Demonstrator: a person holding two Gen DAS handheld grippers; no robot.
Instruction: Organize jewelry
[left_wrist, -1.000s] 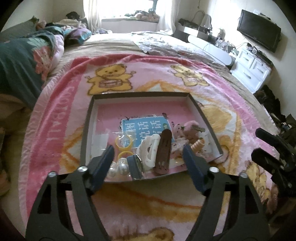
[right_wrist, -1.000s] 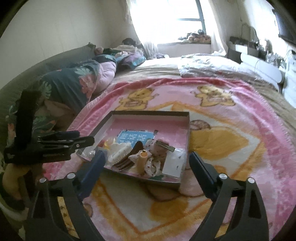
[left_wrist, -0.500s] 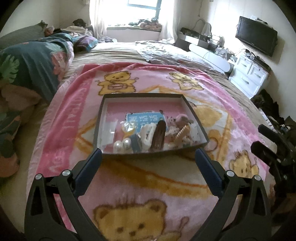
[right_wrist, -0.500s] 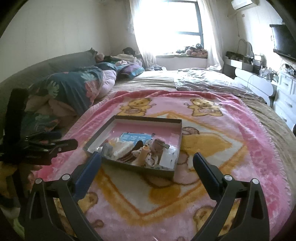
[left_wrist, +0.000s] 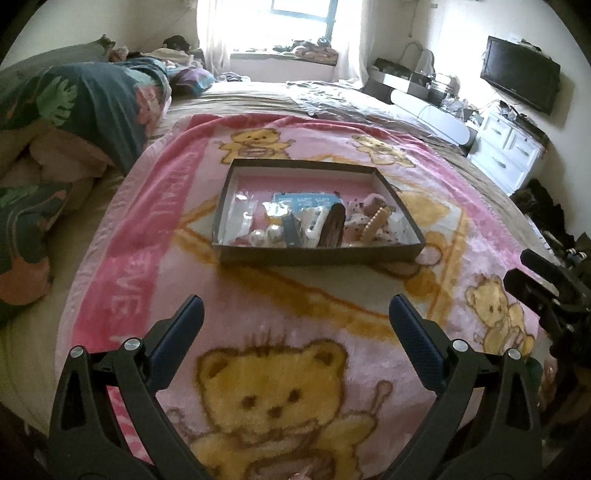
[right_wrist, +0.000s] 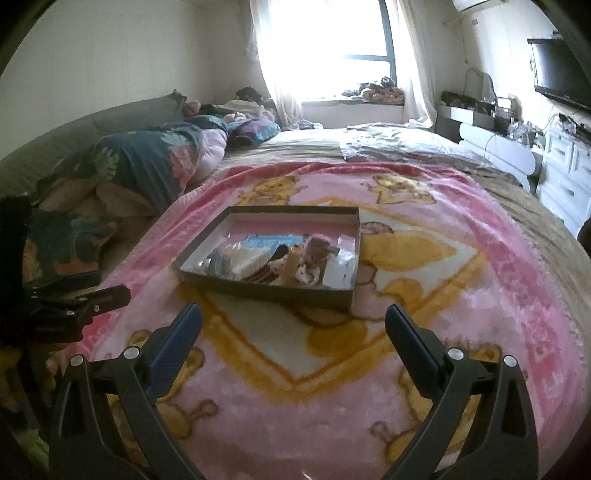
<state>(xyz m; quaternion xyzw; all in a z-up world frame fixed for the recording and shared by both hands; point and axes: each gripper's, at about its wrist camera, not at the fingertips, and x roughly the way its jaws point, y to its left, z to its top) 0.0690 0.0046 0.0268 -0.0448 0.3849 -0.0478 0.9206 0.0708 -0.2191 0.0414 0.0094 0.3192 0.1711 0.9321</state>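
A shallow dark box (left_wrist: 317, 254) (right_wrist: 266, 293) with a pink floor lies on a pink bear blanket. It holds hair clips and jewelry: pearl pieces (left_wrist: 266, 234), a white claw clip (left_wrist: 312, 223), a brown clip (left_wrist: 334, 225), a beige beaded piece (left_wrist: 375, 225) and a blue card (left_wrist: 308, 201). My left gripper (left_wrist: 295, 325) is open and empty, well back from the box's near wall. My right gripper (right_wrist: 293, 325) is open and empty, also short of the box. The left gripper shows at the left edge of the right wrist view (right_wrist: 74, 306).
The pink blanket (left_wrist: 184, 258) covers a wide bed. Rumpled dark floral bedding (left_wrist: 74, 122) lies along the left. A white dresser (left_wrist: 509, 151) and a wall television (left_wrist: 521, 83) stand at the right. A bright window (right_wrist: 332, 40) is at the far end.
Both grippers have pulled back from the box, which now sits farther away and smaller in both views. The left jaws, earlier at the box's near edge, now stand wider apart.
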